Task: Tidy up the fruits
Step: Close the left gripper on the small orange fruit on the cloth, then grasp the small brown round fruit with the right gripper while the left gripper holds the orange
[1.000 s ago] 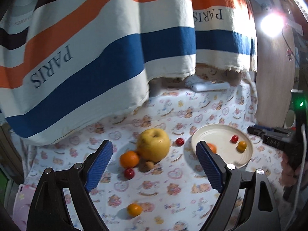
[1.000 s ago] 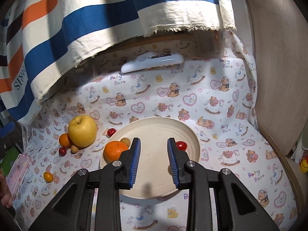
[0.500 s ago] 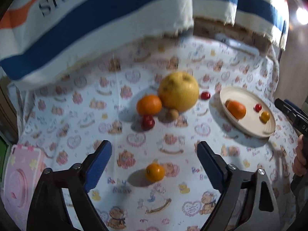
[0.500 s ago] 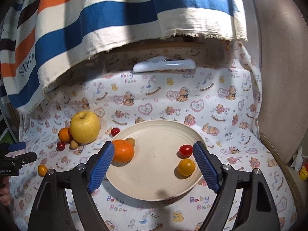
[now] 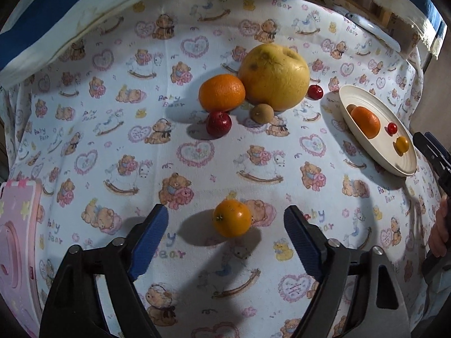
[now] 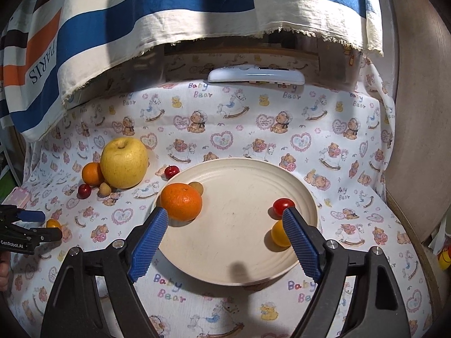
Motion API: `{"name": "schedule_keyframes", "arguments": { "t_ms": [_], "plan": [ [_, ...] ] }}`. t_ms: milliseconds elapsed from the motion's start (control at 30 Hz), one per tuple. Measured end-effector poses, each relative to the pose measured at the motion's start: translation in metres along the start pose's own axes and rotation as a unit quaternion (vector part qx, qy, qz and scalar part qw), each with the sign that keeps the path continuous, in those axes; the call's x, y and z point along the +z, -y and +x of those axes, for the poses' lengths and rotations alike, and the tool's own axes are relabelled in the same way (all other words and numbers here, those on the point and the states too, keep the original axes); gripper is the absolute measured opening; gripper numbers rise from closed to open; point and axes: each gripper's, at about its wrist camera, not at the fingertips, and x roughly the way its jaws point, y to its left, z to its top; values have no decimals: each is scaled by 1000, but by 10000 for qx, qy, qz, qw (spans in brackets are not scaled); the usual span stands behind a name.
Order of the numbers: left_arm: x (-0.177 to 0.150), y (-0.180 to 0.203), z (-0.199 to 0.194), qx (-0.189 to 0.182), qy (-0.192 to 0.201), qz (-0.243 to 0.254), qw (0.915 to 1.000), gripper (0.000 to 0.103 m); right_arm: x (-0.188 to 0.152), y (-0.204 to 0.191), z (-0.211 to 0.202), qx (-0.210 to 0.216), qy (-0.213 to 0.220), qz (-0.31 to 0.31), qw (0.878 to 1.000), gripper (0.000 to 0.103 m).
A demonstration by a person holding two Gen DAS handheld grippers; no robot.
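A small orange tomato (image 5: 231,218), smooth and glossy with a tiny dark stem scar on its left side, lies on the bear-print cloth (image 5: 197,169) between the blue pads of the left gripper (image 5: 225,229). The jaws are closing around it, but neither pad touches it. Farther back a big yellow apple (image 5: 274,77) sits with a mandarin (image 5: 221,92) against it, a small red fruit (image 5: 218,124) and a brownish one (image 5: 262,112) just in front, and another red fruit (image 5: 315,91) beside it.

The right gripper (image 6: 225,233) hangs spread wide over the cream plate (image 6: 239,253), holding nothing. The plate carries a mandarin (image 6: 181,202), a red cherry tomato (image 6: 283,205) and a yellow tomato (image 6: 279,233); the right pad covers part of the yellow one. A small tan fruit (image 6: 197,187) is mostly hidden behind the mandarin. A pink object (image 5: 17,248) is cut off at the left edge.
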Motion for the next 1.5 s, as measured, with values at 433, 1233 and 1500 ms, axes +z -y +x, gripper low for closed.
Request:
{"name": "schedule_keyframes", "arguments": {
  "t_ms": [433, 1233, 1500],
  "plan": [
    [-4, 13, 2, 105, 44, 399, 9991, 27, 0, 8, 7, -2, -194, 166, 9997, 85],
    [10, -22, -55, 101, 2194, -98, 9755, 27, 18, -8, -18, -89, 35, 387, 9992, 85],
    [14, -44, -58, 71, 2292, -417, 9725, 27, 43, -62, -22, 35, -143, 148, 9998, 85]
  ]
}}
